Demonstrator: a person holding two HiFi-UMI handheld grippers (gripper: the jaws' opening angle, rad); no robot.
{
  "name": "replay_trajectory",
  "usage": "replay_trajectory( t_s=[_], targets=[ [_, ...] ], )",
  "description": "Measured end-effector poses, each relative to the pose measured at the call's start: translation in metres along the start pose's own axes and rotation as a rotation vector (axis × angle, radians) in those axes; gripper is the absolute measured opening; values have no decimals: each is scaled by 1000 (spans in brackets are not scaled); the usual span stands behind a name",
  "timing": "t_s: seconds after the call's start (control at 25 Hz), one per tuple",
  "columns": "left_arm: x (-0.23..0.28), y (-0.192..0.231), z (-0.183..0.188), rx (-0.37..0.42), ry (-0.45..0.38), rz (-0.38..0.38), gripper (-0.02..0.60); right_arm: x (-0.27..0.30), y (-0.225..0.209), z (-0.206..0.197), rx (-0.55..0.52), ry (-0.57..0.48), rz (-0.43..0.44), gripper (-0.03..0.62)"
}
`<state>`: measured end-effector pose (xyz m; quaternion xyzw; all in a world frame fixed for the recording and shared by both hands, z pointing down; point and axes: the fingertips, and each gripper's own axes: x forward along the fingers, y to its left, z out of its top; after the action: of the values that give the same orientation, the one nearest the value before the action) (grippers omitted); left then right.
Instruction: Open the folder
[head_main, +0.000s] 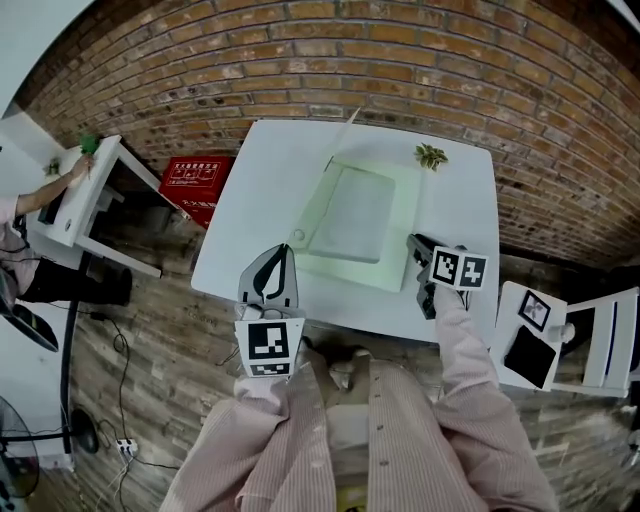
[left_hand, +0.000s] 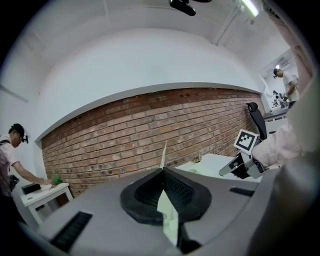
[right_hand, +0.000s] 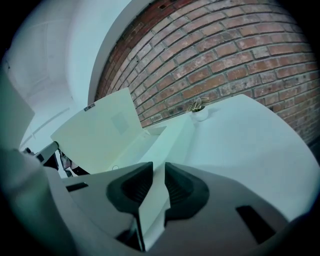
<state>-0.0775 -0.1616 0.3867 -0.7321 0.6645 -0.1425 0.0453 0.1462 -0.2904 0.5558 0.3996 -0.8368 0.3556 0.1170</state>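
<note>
Behind everything runs a brick wall, and in front of it stands the white desk with the pale green folder lying near its middle. The folder looks about halfway open: its cover stands up steeply along the left side, while the lower leaf lies flat on the desk. The left hand-held gripper is at the folder's near left corner, its jaws pinched tight on the thin edge of that raised cover. The right hand-held gripper is at the near right side, its jaws closed onto a pale sheet that seems to be the edge of the lower leaf, pinning it in place. A small potted plant sits at the far edge of the desk, well clear of the work. To my eye the lifting step is in hand, and the next move calls for swinging the cover over to the left and laying it flat, with the right side held down so the folder does not slide.
</note>
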Motion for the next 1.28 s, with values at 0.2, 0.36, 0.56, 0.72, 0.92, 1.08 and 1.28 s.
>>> replay_trajectory(
  t_s=[0.2, 0.36, 0.56, 0.72, 0.92, 1.08, 1.28],
  targets=[
    [-2, 16, -4, -25, 1, 10, -6, -1, 1, 0, -11, 1, -19, 80],
    [-4, 33, -9, -39, 3, 17, -6, -1, 2, 0, -25, 0, -48, 80],
    [-6, 58, -22, -78, 17, 28, -6, -3, 0, 0, -35, 0, -99, 79],
    [-5, 80, -30, -103, 19, 29, -6, -3, 2, 1, -58, 4, -149, 78],
    [-4, 99, -43, -117, 29, 32, -6, -3, 1, 0, -55, -8, -201, 78],
    [-1, 117, -53, -141, 43, 39, -6, -9, -1, 3, -131, -7, -303, 42],
    [2, 142, -69, -209, 59, 59, -6, -11, 17, 10, -226, -34, -365, 5]
  ],
)
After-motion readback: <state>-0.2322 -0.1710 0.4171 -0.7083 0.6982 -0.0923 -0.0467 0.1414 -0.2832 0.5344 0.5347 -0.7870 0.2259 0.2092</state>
